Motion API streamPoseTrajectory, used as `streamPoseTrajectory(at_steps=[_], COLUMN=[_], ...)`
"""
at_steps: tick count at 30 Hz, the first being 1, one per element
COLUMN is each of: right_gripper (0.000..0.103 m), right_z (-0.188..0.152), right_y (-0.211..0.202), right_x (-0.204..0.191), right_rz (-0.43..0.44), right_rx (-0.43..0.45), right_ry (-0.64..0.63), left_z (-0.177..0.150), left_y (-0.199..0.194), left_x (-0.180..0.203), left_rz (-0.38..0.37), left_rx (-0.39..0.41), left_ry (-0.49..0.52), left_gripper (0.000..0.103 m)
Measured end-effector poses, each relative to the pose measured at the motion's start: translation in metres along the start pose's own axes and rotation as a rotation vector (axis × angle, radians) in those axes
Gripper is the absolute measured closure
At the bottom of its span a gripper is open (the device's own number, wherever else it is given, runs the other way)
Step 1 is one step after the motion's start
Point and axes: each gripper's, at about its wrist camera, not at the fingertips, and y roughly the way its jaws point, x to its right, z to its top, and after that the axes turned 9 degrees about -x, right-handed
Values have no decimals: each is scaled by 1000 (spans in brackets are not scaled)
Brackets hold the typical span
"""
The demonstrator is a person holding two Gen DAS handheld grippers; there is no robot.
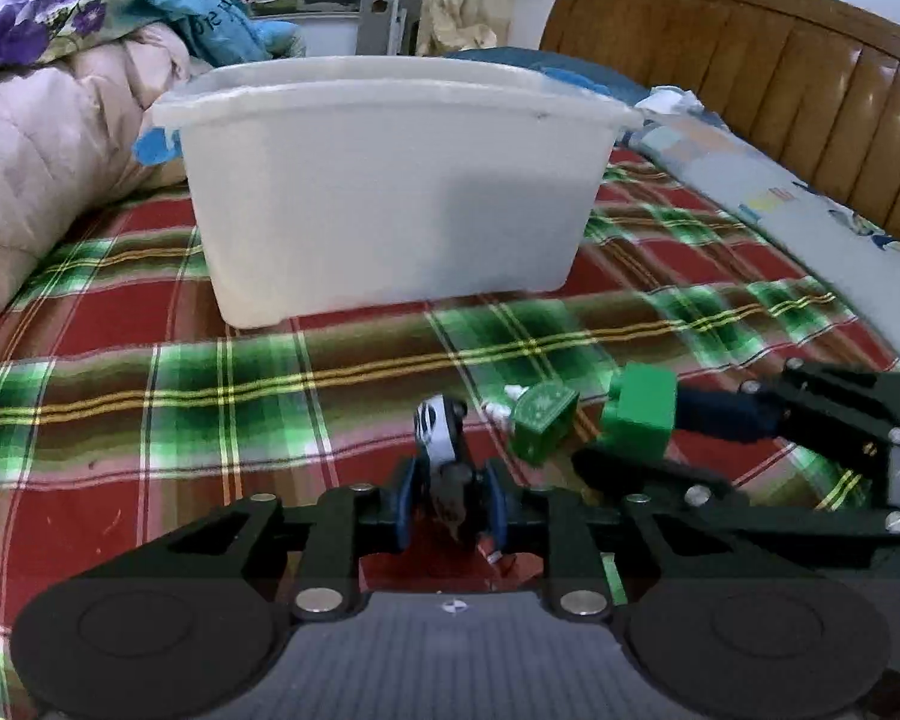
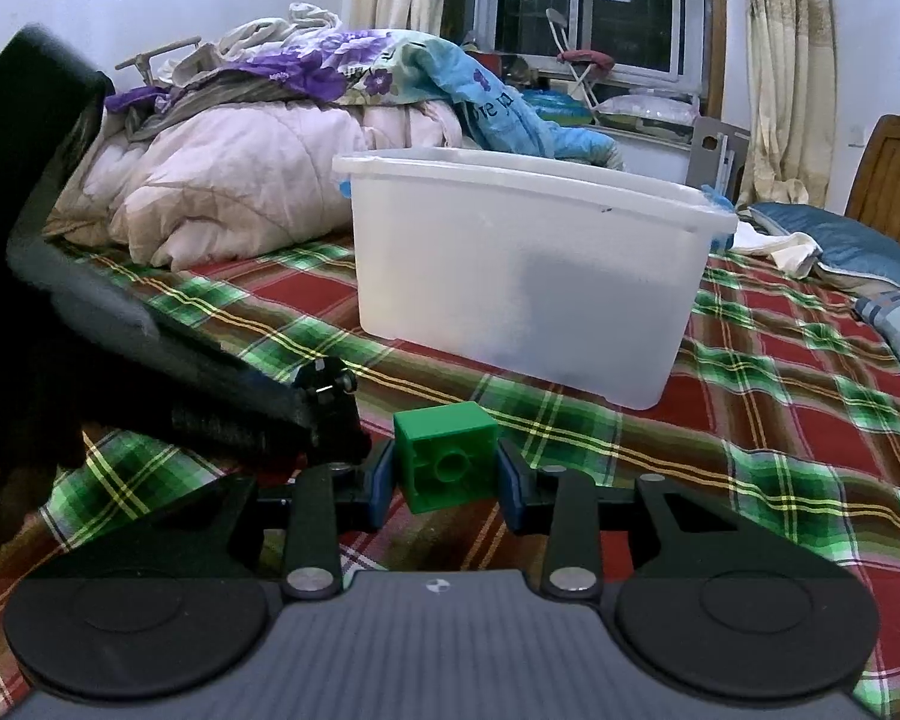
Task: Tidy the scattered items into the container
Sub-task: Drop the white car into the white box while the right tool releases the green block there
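A white translucent plastic tub stands on the plaid bedspread ahead of both grippers; it also shows in the right wrist view. My left gripper is shut on a small black-and-white toy figure with a dark lower part. My right gripper is shut on a green building block, also seen in the left wrist view. A small green patterned box lies on the bedspread between the two grippers.
A pink quilt and flowered bedding are piled at the left behind the tub. A wooden headboard and pillows run along the right. The left gripper's body fills the right view's left side.
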Motion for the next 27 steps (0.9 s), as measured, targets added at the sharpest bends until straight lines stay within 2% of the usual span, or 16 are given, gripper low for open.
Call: streamPoseTrajectory(at_steps=[3, 11, 18, 24, 27], right_gripper=[64, 64, 64, 64, 64], right_z=[-1, -1, 17, 75, 110], right_y=[-1, -3, -18, -35, -27], right_x=[0, 0, 6, 31, 46], right_rz=[0, -10, -25, -70, -102], right_rx=[0, 18, 68, 154, 171], right_ry=[0, -6, 9, -15, -31], left_z=[0, 4, 20, 80, 119], left_y=[1, -5, -30, -76, -82], left_x=[-6, -14, -19, -28, -31], left_rz=[8, 32, 28, 52, 66], left_rx=[13, 60, 132, 267, 297], left_ry=[-36, -49, -61, -37, -21], left_gripper=[76, 81, 81, 81, 81])
